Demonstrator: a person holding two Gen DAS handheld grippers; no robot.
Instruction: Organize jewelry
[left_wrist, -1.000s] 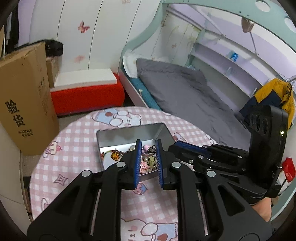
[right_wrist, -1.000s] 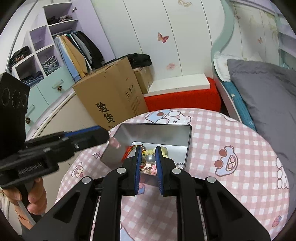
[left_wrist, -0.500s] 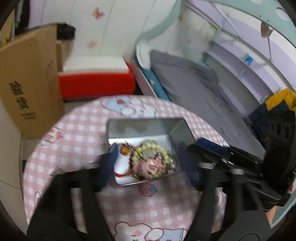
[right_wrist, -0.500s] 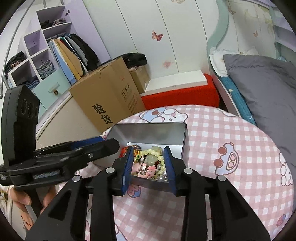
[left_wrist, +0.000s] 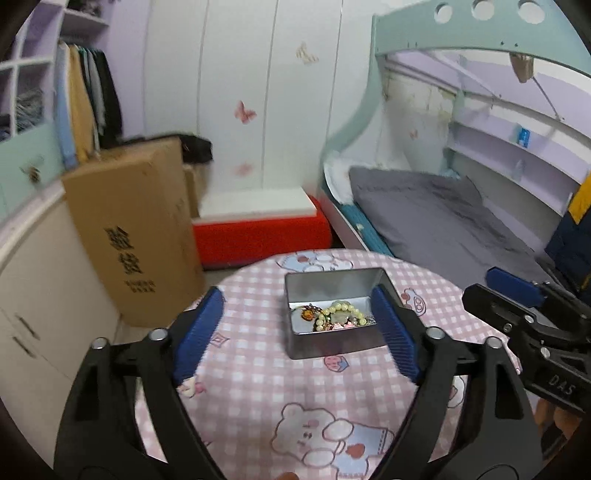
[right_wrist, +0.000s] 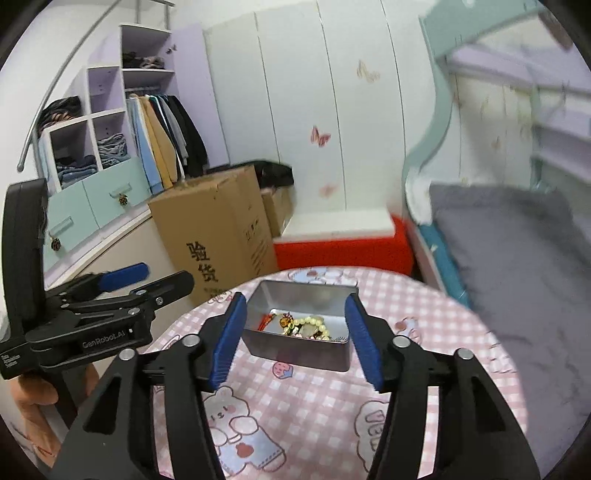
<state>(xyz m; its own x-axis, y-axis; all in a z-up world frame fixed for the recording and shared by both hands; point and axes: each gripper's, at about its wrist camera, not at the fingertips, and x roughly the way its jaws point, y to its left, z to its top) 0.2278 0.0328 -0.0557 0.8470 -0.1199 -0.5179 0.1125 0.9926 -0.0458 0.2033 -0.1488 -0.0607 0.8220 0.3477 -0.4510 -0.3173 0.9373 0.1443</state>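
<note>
An open silver metal tin (left_wrist: 334, 343) stands on the round table with a pink checked cloth (left_wrist: 266, 384). Inside lies a heap of jewelry (left_wrist: 334, 315): a pale bead bracelet, a red cord and small charms. The tin also shows in the right wrist view (right_wrist: 295, 352), with the jewelry (right_wrist: 306, 326) in it. My left gripper (left_wrist: 299, 332) is wide open and empty, held back from the tin. My right gripper (right_wrist: 297, 339) is wide open and empty, its fingers on either side of the tin but nearer to me.
A tall cardboard box (left_wrist: 136, 236) stands left of the table. A red and white bench (left_wrist: 258, 225) is behind the table. A bed with a grey cover (left_wrist: 443, 221) is to the right. A wardrobe (right_wrist: 110, 147) is at far left.
Both grippers have opened wide from nearly shut. Both have pulled back and up from the tin, so more of the room shows.
</note>
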